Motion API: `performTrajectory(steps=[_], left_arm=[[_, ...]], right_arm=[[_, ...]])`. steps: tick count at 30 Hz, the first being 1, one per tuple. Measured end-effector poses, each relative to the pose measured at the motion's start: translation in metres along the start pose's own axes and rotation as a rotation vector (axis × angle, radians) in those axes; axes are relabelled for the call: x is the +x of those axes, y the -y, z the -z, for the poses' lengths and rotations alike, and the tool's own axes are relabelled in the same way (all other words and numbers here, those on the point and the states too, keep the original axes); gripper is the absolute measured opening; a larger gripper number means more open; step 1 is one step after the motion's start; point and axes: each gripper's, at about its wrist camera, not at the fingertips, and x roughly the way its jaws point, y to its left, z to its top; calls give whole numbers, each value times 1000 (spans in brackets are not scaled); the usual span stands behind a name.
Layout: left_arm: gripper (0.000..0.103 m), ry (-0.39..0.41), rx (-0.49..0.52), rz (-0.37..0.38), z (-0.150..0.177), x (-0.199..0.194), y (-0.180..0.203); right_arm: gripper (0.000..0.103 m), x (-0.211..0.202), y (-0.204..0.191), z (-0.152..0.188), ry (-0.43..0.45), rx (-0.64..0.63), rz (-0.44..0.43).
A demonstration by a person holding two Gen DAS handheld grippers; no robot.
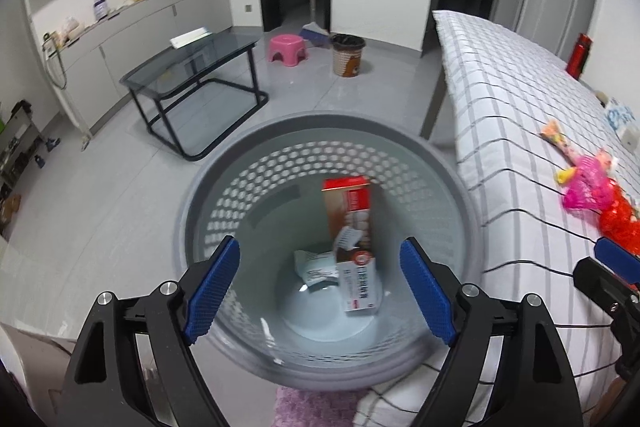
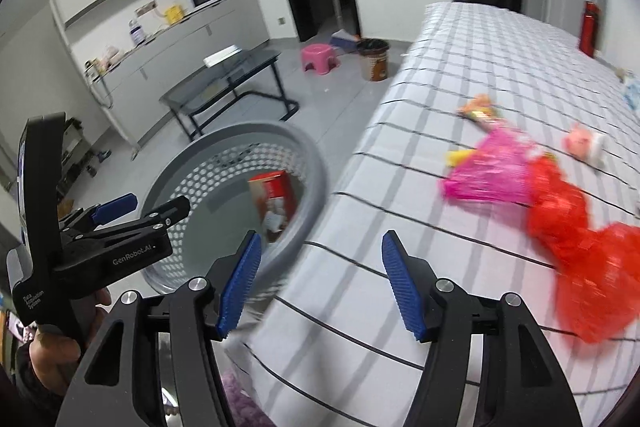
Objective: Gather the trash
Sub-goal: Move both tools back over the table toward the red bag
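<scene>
The left tool [image 1: 320, 287] hangs over the mouth of the grey basket [image 1: 200, 195], its 2 blue pads spread wide with nothing between them. The right tool [image 2: 320, 287] sits over the near edge of the bed [image 2: 460, 67], its pads also apart and gripping nothing; the bed edge and the basket rim lie between them in that view. The basket stands just beside the bed, and a strip of purple mat [image 1: 312, 407] shows under its near rim, cut off by the frame.

Inside the basket a red and white box [image 1: 352, 219] stands on end, leaning against the perforated wall, its long axis running from the floor of the basket up toward the far rim. A crumpled pale paper [image 1: 316, 267] lies at its foot. Print on both is too small to read.

On the bed, a red mesh bag [image 2: 580, 259] lies nearest, then a pink wrapper [image 2: 488, 175] touching it, then an orange wrapper [image 2: 476, 109] farther up. All 3 are blurred. A small pink thing [image 2: 584, 143] beside them cannot be made out.

Beyond the basket the grey floor [image 1: 120, 187] is open up to a glass counter [image 1: 192, 67] on black legs. Farther back stand a pink stool [image 1: 286, 49] and a brown bin [image 1: 348, 55], near 2 dark doorways.
</scene>
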Motion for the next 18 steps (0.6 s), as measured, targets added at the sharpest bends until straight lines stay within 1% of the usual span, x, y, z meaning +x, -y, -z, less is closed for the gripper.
performTrajectory(steps=[4, 10, 13, 18], left_arm=[[81, 9, 39, 39, -4, -7, 26], [81, 36, 104, 105, -9, -19, 76], [83, 46, 143, 139, -10, -25, 103], [83, 65, 212, 211, -8, -41, 147]], right_arm=[[62, -30, 26, 8, 35, 40, 48], [64, -80, 68, 16, 100, 79, 149], [65, -98, 88, 23, 123, 110, 186], [66, -126, 130, 40, 151, 179, 269]])
